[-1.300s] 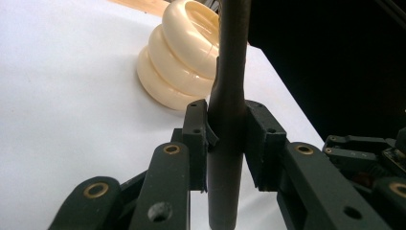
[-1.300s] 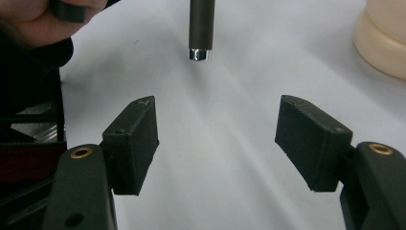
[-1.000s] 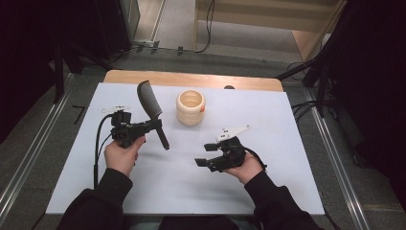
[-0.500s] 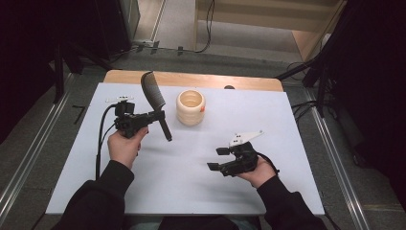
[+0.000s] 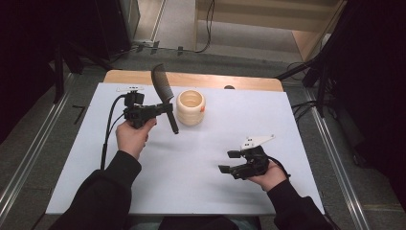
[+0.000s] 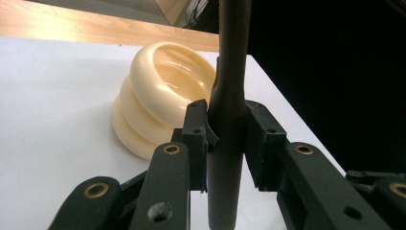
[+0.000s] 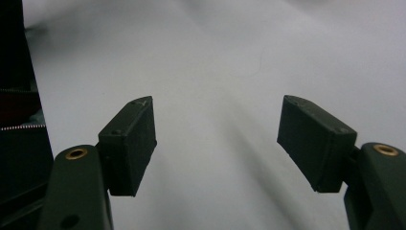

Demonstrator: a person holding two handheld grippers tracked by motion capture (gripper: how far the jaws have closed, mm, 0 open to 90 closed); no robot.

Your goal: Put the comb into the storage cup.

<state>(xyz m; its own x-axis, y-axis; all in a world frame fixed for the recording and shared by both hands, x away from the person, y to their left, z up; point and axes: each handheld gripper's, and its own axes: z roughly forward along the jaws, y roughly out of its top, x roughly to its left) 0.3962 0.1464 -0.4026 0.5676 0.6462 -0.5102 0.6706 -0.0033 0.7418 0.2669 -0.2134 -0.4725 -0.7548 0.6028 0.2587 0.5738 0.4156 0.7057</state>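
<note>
Holding the black comb (image 5: 163, 96) by its handle in my left hand-held gripper (image 5: 158, 111), at centre-left beside the cream ribbed cup (image 5: 190, 107), probably to stand it inside; my right hand-held gripper (image 5: 229, 162) waits open, lower right, over the white worktop (image 5: 201, 177).

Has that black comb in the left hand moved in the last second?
Yes. The black comb, held in the left gripper, has shifted up the high view toward the cream ribbed cup and the table's wooden edge.
</note>
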